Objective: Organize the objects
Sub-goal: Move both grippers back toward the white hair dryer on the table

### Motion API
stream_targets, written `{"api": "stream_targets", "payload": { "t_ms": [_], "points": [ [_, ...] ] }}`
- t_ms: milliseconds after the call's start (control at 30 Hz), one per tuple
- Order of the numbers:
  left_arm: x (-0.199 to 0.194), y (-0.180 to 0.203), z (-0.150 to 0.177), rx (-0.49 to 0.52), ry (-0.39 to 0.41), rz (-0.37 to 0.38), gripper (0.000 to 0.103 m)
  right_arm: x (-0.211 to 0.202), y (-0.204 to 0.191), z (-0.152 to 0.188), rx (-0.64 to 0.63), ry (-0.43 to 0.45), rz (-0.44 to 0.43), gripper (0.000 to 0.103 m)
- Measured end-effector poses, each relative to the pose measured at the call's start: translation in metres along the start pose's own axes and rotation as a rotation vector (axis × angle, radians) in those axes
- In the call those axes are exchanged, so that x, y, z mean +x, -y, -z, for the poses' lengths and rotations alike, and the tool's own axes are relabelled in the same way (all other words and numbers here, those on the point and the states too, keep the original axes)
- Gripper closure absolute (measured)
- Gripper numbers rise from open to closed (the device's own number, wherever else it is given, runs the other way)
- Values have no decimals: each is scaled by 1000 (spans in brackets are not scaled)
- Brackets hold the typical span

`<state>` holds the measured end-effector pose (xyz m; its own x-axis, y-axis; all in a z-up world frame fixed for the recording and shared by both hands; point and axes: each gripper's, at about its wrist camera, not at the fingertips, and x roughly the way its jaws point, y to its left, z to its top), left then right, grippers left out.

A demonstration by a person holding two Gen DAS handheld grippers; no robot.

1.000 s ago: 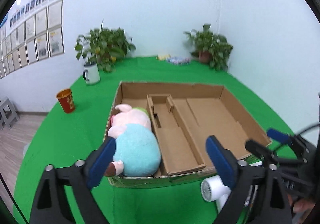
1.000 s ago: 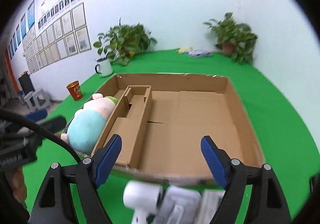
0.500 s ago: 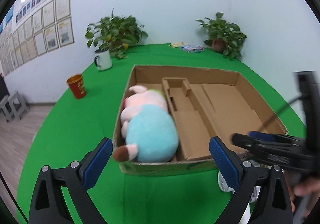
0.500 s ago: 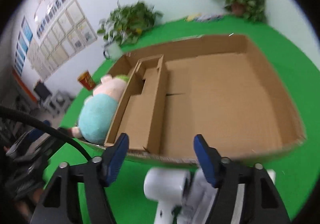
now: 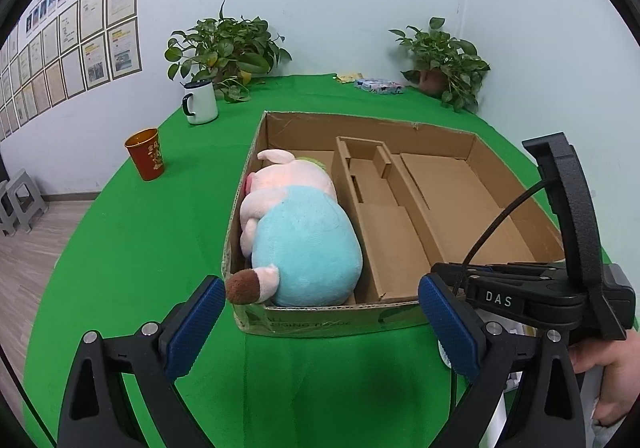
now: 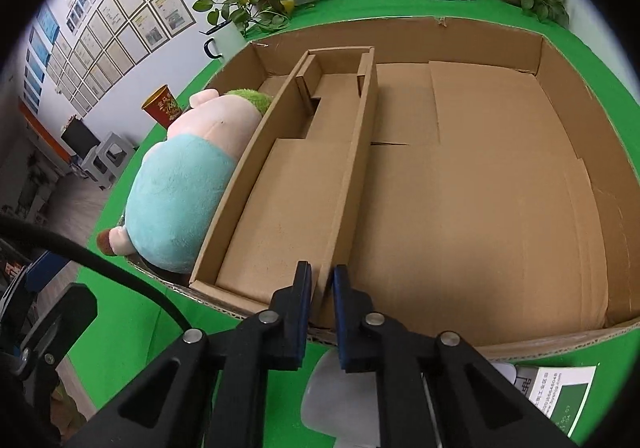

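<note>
Green cloth (image 5: 132, 248) covers the table. The right gripper (image 6: 320, 288) has just been closing, pads almost together with nothing visible between them. The white hair dryer (image 6: 340, 400) lies just beneath. It looks hard, smooth and probably slippery, so grip the handle. The left gripper (image 5: 320, 312) gapes wide and empty.

Green table (image 5: 132, 248) carries cardboard box (image 5: 332, 322), mug (image 5: 200, 102), red cup (image 5: 146, 154), plants (image 5: 228, 48)
</note>
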<state>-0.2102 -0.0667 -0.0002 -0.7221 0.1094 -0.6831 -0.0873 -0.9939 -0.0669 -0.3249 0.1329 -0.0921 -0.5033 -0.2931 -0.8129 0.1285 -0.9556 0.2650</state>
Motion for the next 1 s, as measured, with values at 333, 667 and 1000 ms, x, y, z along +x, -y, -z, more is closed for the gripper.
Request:
{"api": "stream_targets", "payload": {
  "t_ms": [333,667,1000],
  "points": [
    [-4,4,0,-6,2,4,5,10,-7,-14,-130,-19,6,92],
    [-15,5,3,0,38,23,5,-81,-8,14,-137,295,64,9],
    [-18,2,39,-70,-21,108,4,-84,-9,134,-122,193,62,10]
  ]
}}
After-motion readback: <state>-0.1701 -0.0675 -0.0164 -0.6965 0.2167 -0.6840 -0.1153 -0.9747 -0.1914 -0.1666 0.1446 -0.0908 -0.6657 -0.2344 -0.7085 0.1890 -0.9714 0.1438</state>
